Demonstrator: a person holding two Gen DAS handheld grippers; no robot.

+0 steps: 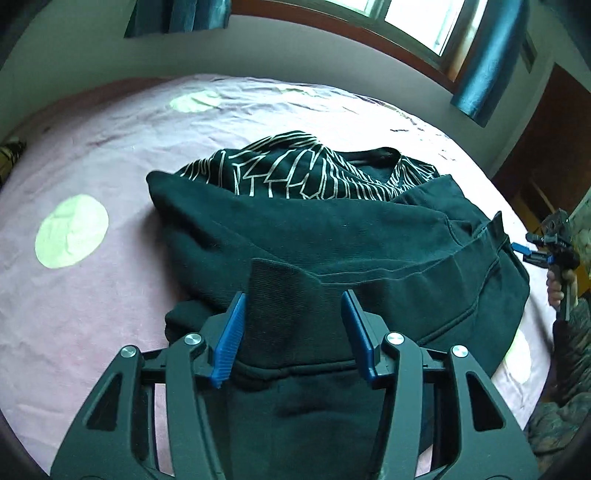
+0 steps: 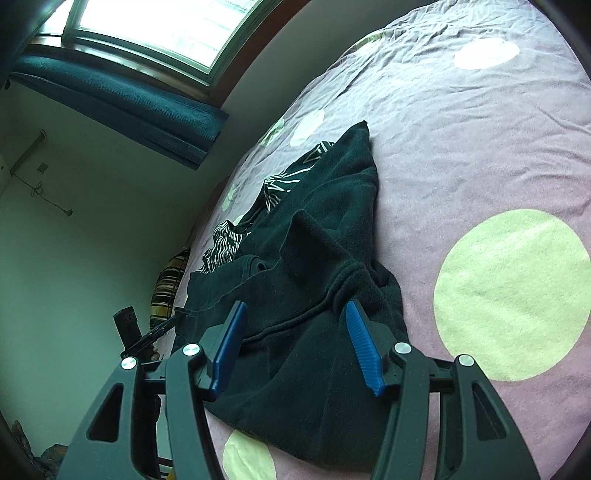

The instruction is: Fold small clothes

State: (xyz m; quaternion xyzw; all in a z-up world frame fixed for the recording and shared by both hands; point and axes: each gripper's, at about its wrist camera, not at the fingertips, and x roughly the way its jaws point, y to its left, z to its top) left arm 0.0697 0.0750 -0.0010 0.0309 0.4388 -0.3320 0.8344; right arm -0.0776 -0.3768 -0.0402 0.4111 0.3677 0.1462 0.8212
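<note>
Dark sweatshirt [image 1: 332, 236] lies rumpled mid-bed on the pink spotted sheet [image 1: 110, 155], printed side half covered. Thick, soft, floppy knit, not slippery; best taken at the ribbed cuff [image 1: 280, 295] or hem. Left tool [image 1: 293, 332] open, cuff between its pads unpinched; right tool [image 2: 295, 347] open over the hem.

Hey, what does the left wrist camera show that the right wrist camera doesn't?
Only the left wrist view shows the ribbed cuff between the left gripper pads, which stand apart from it, and the person's hand holding the right gripper.

Only the right wrist view shows the striped pillow at the bed's edge.

Both show the dark sweatshirt with its white-lined print, the pink dotted bedsheet and the window.
</note>
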